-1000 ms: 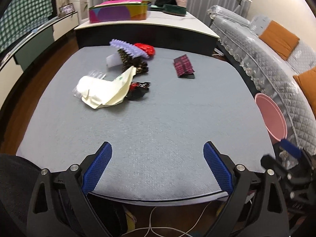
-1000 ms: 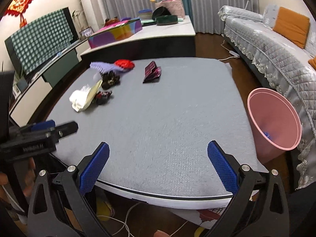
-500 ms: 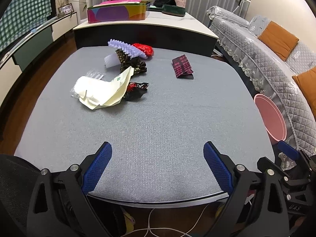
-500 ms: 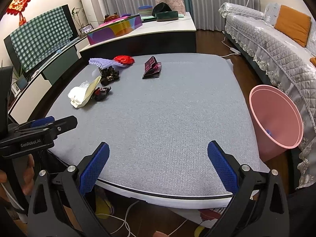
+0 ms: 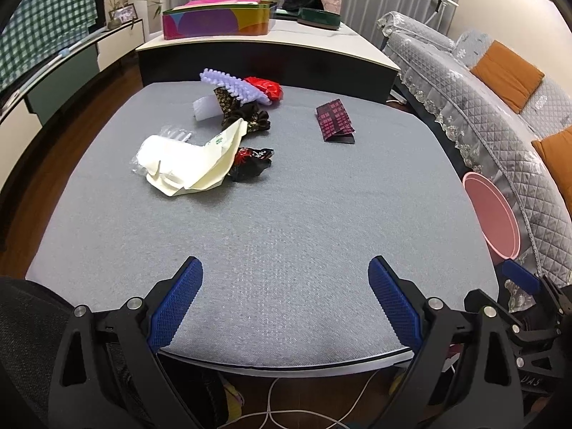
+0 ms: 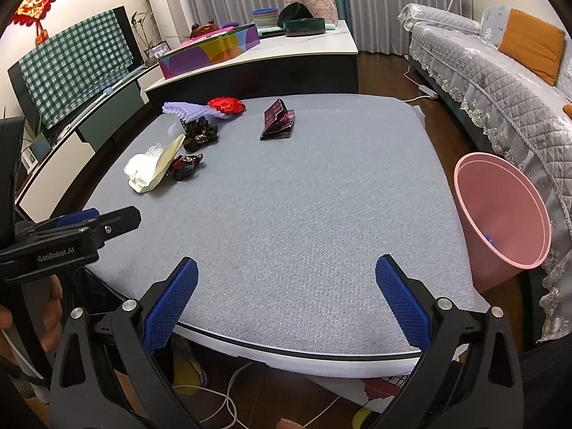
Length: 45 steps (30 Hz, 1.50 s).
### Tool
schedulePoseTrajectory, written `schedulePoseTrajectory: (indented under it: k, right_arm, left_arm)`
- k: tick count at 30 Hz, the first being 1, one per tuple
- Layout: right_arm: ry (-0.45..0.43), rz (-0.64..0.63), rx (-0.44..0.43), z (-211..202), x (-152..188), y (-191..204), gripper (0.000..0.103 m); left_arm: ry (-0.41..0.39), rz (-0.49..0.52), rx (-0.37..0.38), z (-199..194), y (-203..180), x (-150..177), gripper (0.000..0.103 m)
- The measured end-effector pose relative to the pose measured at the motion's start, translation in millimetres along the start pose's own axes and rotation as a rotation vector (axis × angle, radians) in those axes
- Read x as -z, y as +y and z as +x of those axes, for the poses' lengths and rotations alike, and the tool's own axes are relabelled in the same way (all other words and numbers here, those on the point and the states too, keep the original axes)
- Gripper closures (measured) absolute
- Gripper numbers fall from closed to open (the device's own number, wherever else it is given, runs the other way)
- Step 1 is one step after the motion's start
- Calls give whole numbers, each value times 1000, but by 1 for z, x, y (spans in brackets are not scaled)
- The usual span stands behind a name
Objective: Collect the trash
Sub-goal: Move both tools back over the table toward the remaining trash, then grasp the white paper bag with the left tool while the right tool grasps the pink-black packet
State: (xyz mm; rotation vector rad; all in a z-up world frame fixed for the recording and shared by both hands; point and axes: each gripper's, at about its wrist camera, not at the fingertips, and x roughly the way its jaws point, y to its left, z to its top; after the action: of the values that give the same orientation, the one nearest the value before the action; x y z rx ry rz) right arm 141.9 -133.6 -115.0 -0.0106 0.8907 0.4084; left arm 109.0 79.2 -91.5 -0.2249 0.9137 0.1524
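Observation:
Trash lies on the far left of the grey table [image 5: 286,214]: a cream-white wrapper [image 5: 189,164] [image 6: 152,169], a black-red wrapper [image 5: 252,162] [image 6: 186,166], a black-gold wrapper [image 5: 246,114] [image 6: 200,132], a lilac bumpy piece [image 5: 228,84] [image 6: 182,111], a red wrapper [image 5: 266,87] [image 6: 227,104] and a dark red folded packet [image 5: 336,121] [image 6: 279,123]. A pink bin [image 5: 491,214] [image 6: 500,214] stands at the table's right side. My left gripper [image 5: 286,304] and right gripper [image 6: 286,304] hover open over the near edge, both holding nothing.
A sideboard [image 5: 268,46] with a colourful box [image 5: 218,21] stands behind the table. A quilted grey sofa [image 5: 482,82] with orange cushions runs along the right. White cables [image 6: 221,397] lie on the floor below the near edge. A hand [image 6: 50,314] grips the left tool.
Both views have crept slightly forward and higher over the table. The trash has not moved, and both grippers stay open.

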Motion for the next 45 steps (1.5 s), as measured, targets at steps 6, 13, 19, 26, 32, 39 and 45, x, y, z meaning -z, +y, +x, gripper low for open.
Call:
schedulePoseTrajectory:
  k: [6,13,19,26,32,39,45]
  right_arm:
    - [0,-2,6,2,-2,0,5]
    - [-26,5,5,-4,-16,1,5]
    - [4,-10,-33,7,-33,16,5]
    - [29,-54,-30,39,-66,38,5]
    - [41,-48,13,85,-115,40,5]
    - [93,19,70,159,-159,24,5]
    - [131,18,122,216,-183,21,5]
  left_arm:
    - [-5,-29,-58,-3,10,-8,12]
    - [-60,-55,-147,-25,37,-40,12]
    - [-126,-76,-221,-44,77,-74,12]
    - [-135,-187,-288,-35,136,-103,12]
    - [-109,-234,-284,-11,159,-106,12]
    - [-37,-167,-314,13,157,-107,12]
    - [-5,-148,-371,22,166,-108,12]
